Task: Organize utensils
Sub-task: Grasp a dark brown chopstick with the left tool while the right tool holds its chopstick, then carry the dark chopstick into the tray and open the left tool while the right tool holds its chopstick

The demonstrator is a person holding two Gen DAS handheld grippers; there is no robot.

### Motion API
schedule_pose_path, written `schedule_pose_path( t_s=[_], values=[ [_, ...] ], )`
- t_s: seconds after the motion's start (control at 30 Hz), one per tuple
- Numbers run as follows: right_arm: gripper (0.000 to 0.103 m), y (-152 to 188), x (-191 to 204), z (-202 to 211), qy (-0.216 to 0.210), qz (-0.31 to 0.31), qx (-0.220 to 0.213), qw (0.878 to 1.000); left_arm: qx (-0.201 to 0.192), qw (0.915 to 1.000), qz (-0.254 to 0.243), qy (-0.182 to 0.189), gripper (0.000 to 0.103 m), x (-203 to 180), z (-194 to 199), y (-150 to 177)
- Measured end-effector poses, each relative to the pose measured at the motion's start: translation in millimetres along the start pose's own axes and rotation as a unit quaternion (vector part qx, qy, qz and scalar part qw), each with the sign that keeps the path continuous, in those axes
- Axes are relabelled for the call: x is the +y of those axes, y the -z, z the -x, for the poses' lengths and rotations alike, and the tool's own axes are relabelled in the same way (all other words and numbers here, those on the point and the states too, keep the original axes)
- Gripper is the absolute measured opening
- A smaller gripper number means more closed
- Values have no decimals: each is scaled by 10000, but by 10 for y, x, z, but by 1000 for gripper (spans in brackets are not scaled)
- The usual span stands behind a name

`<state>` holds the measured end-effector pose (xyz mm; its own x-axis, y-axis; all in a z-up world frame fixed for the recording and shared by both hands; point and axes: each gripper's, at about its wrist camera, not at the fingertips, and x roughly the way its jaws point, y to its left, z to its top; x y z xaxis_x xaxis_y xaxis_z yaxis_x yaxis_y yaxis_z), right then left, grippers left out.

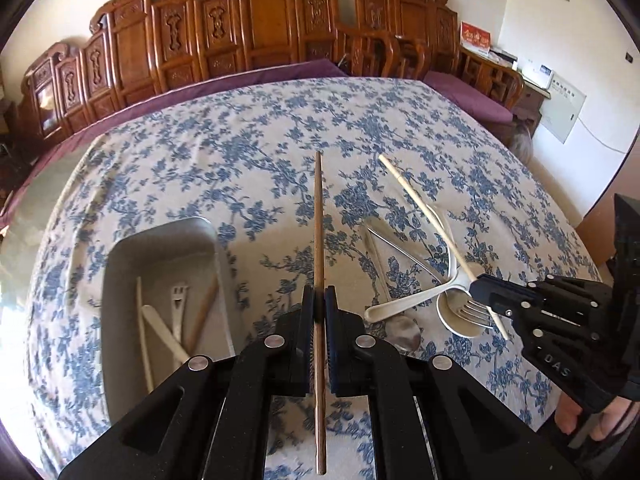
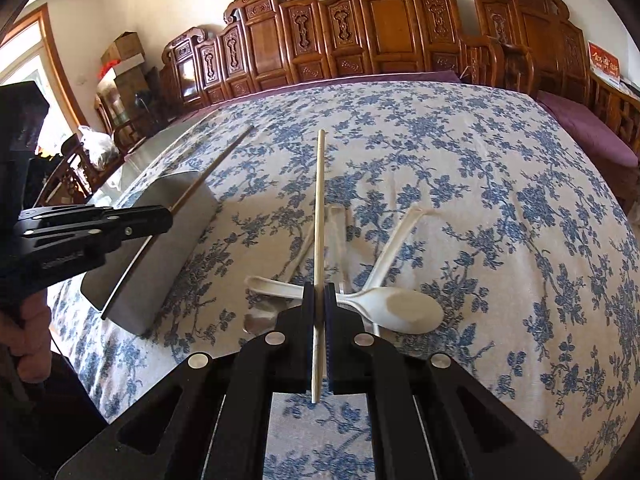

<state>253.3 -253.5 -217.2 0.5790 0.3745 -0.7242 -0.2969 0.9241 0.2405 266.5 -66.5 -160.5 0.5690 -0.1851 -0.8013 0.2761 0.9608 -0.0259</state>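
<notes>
My left gripper (image 1: 319,300) is shut on a brown wooden chopstick (image 1: 318,216) that points forward above the table, just right of the metal tray (image 1: 120,256). The tray holds a white chopstick, a small fork, a white spoon handle and a wooden chopstick. My right gripper (image 2: 319,294) is shut on a white chopstick (image 2: 319,208), held above a pile of utensils: white spoons (image 2: 400,309), a metal fork (image 1: 474,312) and a metal spoon (image 1: 404,330). The right gripper also shows in the left wrist view (image 1: 486,294), and the left gripper in the right wrist view (image 2: 162,216).
The table wears a blue floral cloth (image 1: 240,152). Carved wooden chairs (image 1: 256,32) with purple cushions line the far side. The person's hand (image 2: 30,332) holds the left gripper at the left edge. A bare grey table edge (image 1: 36,208) lies left of the tray.
</notes>
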Motion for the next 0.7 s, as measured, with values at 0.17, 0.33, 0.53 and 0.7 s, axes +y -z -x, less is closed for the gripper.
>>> schedule_pose_path(
  t_s=[0.17, 0.33, 0.53, 0.7],
  values=[
    [6, -7, 121, -37, -68, 90, 12, 9999, -94, 9999, 16, -68, 4, 105, 112, 39],
    [6, -15, 190, -74, -93, 147, 29, 9998, -135, 9998, 89, -121, 4, 256, 182, 116],
    [6, -12, 232, -82, -95, 190, 18, 9998, -119, 9994, 277, -188, 4, 474, 249, 197],
    [6, 22, 275, -51, -90, 253, -6, 9996, -92, 9986, 420, -320, 4, 680, 276, 263]
  ],
)
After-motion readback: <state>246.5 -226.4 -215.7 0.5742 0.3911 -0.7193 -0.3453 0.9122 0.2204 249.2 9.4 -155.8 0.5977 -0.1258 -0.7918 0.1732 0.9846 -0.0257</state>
